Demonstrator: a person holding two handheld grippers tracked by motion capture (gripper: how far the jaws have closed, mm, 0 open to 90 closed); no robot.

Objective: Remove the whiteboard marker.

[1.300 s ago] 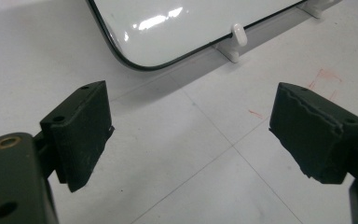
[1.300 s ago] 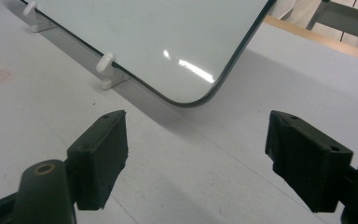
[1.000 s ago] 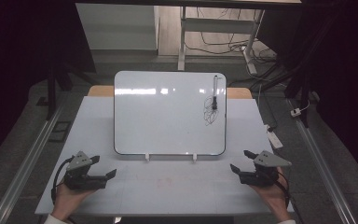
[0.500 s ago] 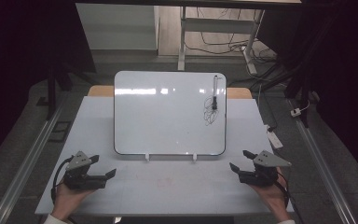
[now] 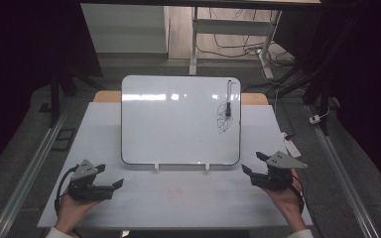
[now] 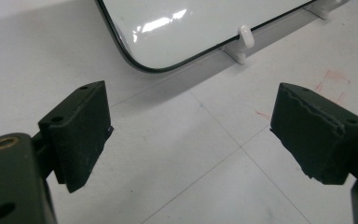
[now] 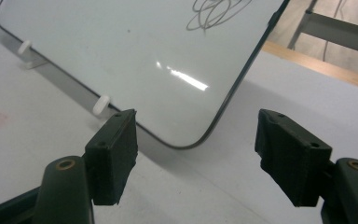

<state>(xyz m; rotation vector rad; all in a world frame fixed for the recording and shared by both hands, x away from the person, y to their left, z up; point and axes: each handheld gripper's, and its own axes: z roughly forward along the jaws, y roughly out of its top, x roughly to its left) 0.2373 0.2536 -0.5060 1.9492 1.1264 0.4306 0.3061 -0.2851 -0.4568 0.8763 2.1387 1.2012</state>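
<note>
- Whiteboard (image 5: 178, 121) stands tilted back on two white clips (image 5: 157, 167) at the middle of the table (image 5: 178, 203), its lower edge parallel to the near edge.
- Marker (image 5: 228, 96) is stuck upright near the board's upper right corner; a black scribble (image 5: 223, 121) sits just below it on the board face.
- Left gripper (image 5: 111, 187) rests near the table's near left corner, held in the person's left hand (image 5: 72, 210). Jaws spread wide with nothing between them; bare table shows through the gap in the left gripper view.
- Right gripper (image 5: 252, 166) sits near the near right corner, held in the right hand (image 5: 287, 201). Jaws likewise parted and empty.
- Both grippers are apart from the board. The left points toward its lower left corner (image 6: 142, 65), the right toward its lower right corner (image 7: 191, 142).
- Faint red marks (image 6: 328, 81) lie on the table surface between the grippers, in front of the board.
- A small white item (image 5: 292, 148) lies at the table's right edge, beyond the right gripper; what it is cannot be told.
- Nothing stands between either gripper and the board.
- Cables (image 5: 238, 47) trail on the floor beyond the far edge, beside a table leg (image 5: 194, 37).
</note>
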